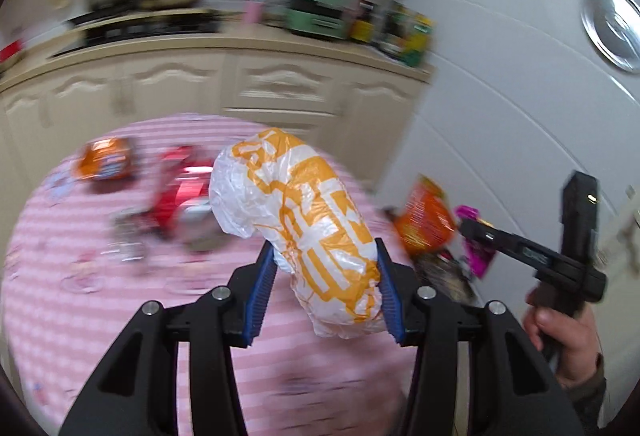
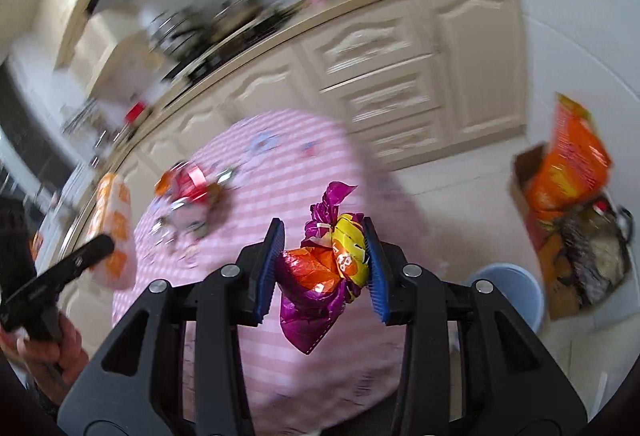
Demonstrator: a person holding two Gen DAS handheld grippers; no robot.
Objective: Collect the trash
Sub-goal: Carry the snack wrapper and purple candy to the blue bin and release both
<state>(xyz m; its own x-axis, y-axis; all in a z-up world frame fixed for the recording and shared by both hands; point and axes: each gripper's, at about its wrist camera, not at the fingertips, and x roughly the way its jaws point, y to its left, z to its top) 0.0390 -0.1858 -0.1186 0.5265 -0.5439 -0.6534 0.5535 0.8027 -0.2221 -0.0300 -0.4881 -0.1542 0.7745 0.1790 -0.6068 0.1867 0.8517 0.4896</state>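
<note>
My left gripper (image 1: 325,256) is shut on a crumpled white and orange plastic bag (image 1: 296,212), held above the pink checked table (image 1: 80,316). My right gripper (image 2: 323,236) is shut on a purple, orange and yellow snack wrapper (image 2: 320,272), also lifted over the pink checked table (image 2: 280,156). The purple wrapper (image 1: 476,248) and the right gripper's black body show at the right of the left wrist view. The white and orange bag (image 2: 114,224) shows at the left of the right wrist view. An orange wrapper (image 1: 106,158) and red and silver wrappers (image 1: 180,192) lie blurred on the table.
A cardboard box (image 2: 560,236) stuffed with orange packaging and other trash stands on the floor to the right. A pale blue bin (image 2: 516,288) sits beside it. Cream kitchen cabinets (image 1: 280,80) with a cluttered counter run behind the table. A white appliance (image 1: 520,96) is at the right.
</note>
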